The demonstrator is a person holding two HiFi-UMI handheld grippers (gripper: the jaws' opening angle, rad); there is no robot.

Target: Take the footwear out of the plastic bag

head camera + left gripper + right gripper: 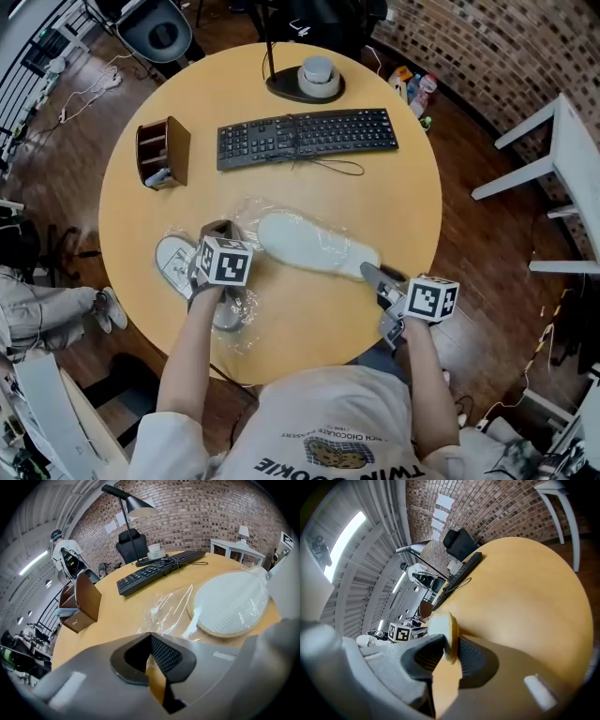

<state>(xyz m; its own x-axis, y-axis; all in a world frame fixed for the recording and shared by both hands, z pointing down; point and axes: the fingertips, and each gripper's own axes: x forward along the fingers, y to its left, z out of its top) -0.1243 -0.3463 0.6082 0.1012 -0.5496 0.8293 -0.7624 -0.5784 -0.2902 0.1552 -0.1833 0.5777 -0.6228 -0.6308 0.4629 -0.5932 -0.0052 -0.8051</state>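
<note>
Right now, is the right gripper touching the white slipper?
Touching. In the right gripper view, the right gripper pinches the white slipper by its edge, with a jaw pressing on each side.

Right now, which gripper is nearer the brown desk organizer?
Left. The left gripper is close by the organizer, at the plastic bag's left end. The right gripper is far across the table, clamped on the white slipper's end.

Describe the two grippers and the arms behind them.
Both the left gripper and right gripper have grey bodies, black ridged fingers and a white cube with black square markers. The arms are bare below a short-sleeved white printed T-shirt.
</note>
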